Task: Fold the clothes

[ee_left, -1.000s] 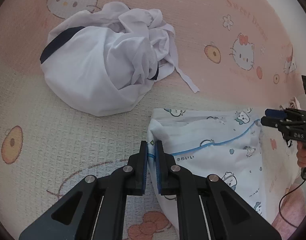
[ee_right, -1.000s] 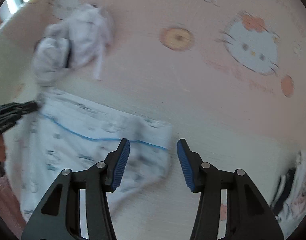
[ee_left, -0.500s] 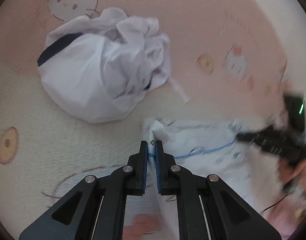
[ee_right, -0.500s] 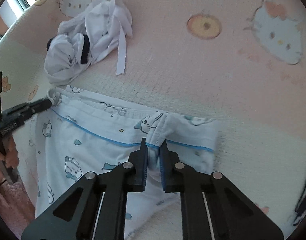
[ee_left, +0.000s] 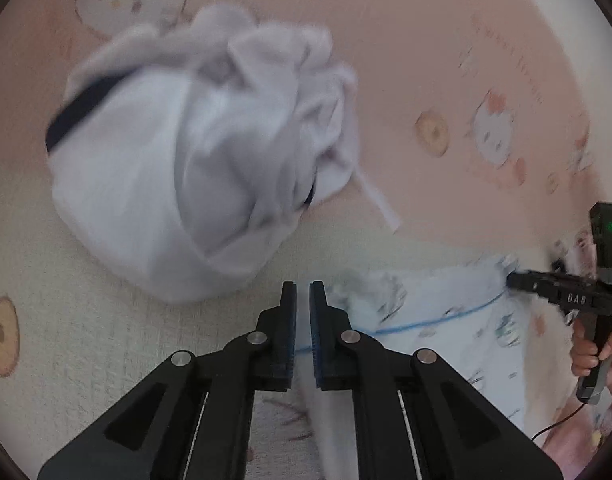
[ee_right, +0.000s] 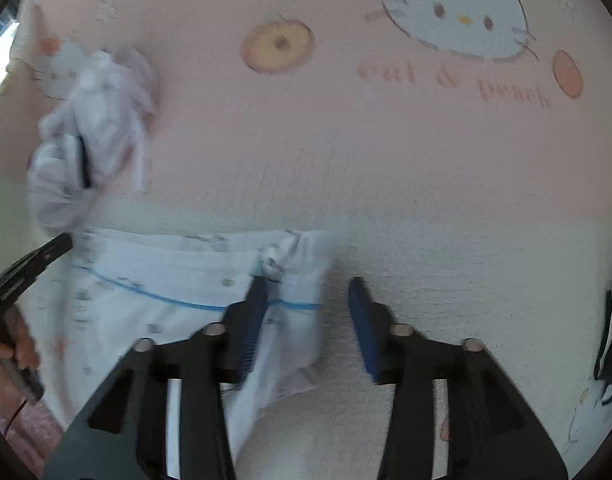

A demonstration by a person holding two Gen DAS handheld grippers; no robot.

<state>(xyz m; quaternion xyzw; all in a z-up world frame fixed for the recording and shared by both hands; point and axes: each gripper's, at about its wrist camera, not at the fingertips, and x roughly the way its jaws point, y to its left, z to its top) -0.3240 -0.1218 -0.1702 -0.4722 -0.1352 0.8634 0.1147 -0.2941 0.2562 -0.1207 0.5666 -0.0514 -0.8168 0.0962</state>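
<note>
A light blue printed garment [ee_left: 434, 312] with a blue line lies flat on the mat, its top edge running between my two grippers. My left gripper [ee_left: 303, 296] stands at the garment's left corner. Its jaws are opening by a narrow gap, and the blue-lined edge still sits low between them. My right gripper [ee_right: 309, 284] is over the other corner [ee_right: 294, 264]. Those jaws are opening wide, and the cloth lies loose between them beside the left finger [ee_right: 254, 320]. Each view also shows the other gripper [ee_left: 512, 278] [ee_right: 64, 240] at the garment's far end.
A crumpled white garment [ee_left: 178, 168] [ee_right: 90, 136] with a dark band lies beyond the printed one. The pink and cream cartoon-cat mat [ee_left: 426, 60] [ee_right: 426, 160] covers the whole surface. A dark and white item [ee_right: 610, 328] sits at the right edge. A hand [ee_left: 598, 352] holds the right gripper.
Both grippers were shut on the printed garment's edge half a second ago. Now the right jaws stand wide apart, the left ones slightly, and the edge lies down on the mat.
</note>
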